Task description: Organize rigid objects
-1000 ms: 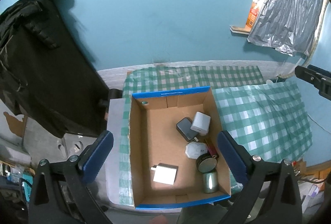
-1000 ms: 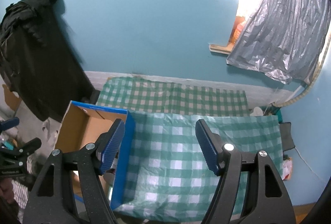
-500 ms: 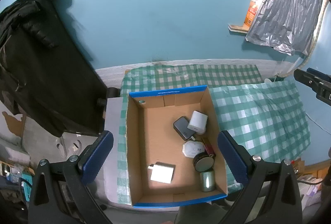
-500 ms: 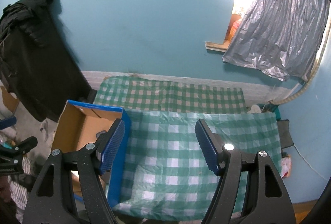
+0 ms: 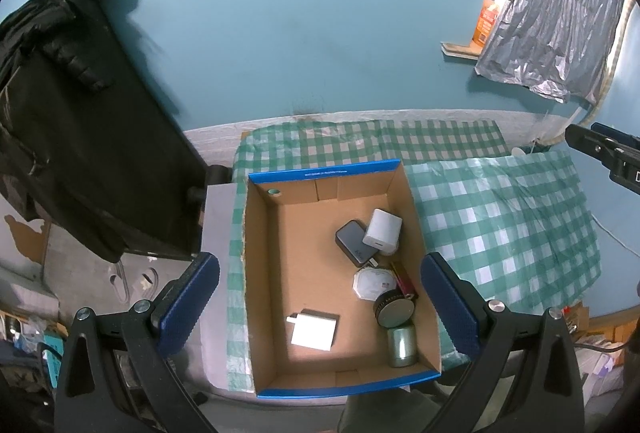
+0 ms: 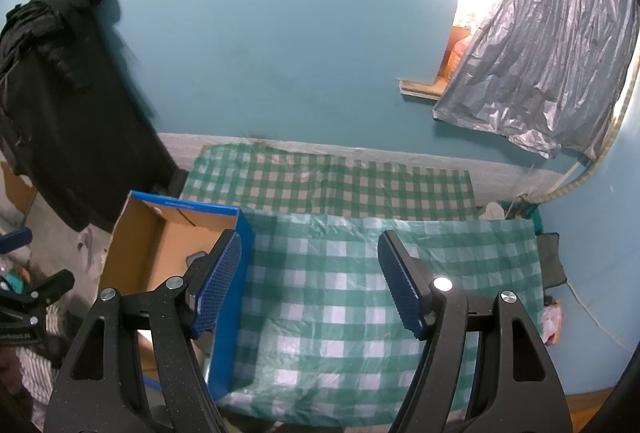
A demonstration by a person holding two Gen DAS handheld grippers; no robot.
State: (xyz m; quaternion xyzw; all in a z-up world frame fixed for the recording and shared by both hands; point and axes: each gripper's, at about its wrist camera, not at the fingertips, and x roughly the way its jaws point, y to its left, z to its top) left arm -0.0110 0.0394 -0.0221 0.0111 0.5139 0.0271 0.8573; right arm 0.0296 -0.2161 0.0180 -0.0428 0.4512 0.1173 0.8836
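Box: an open cardboard box (image 5: pixel 262 273) with blue edges sits on a green checked cloth (image 5: pixel 500 217) spread over the desk, at the cloth's left end; the right wrist view shows its blue outer wall (image 6: pixel 230 313) at the left.
Things in the box: all lie on the box floor, most of them along its right side.
White cube: a white cube-shaped block (image 5: pixel 383 231) lies nearest the far right corner, leaning on a dark grey flat device (image 5: pixel 354 241).
White disc: an eight-sided white piece (image 5: pixel 373 283) lies just in front of those two, with a dark red stick (image 5: pixel 403 279) beside it against the right wall.
Round tin: a black round tin (image 5: pixel 394 311) touches the white piece; a silver-green can (image 5: pixel 401 347) lies on its side just in front of it.
Charger: a flat white plug block (image 5: pixel 313 330) lies apart from the rest, toward the near middle.
Left gripper (image 5: pixel 318 303): hangs above the box with jaws wide apart and nothing between them.
Right gripper (image 6: pixel 310 283): hangs over the bare checked cloth to the right of the box, jaws apart, nothing held.
Surroundings: a teal wall (image 5: pixel 300 13), a black jacket (image 5: pixel 60 113) hanging at left, a silver sheet (image 5: pixel 556 13) at upper right.
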